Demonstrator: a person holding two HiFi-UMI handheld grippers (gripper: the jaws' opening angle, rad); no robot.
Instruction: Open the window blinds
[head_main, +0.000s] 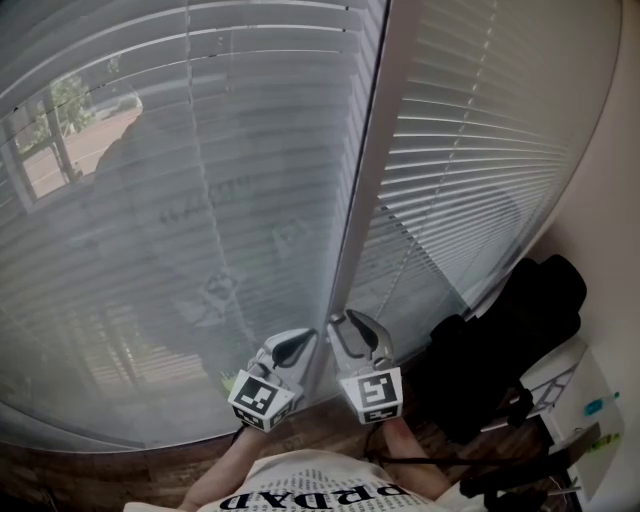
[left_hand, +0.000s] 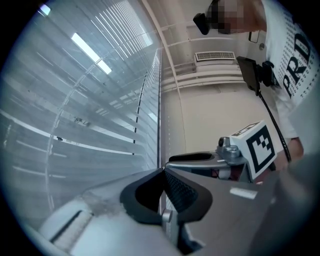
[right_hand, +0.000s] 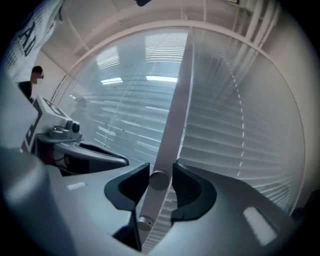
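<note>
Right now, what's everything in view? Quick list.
left blind: 1, white, left of the post
right blind: 1, white, right of the post
post: 1, white, upright between the blinds
wand: 1, grey, in front of the post
dark bundle: 1, black, lower right by the wall; bag or clothing, can't tell
floor: brown wood, bottom edge
vent: 1, white, high on the far wall
shirt: 1, white with black print, bottom centre
left gripper: 1, grey, by the post, fingers together
right gripper: 1, grey, fingers either side of the wand, slight gap
</note>
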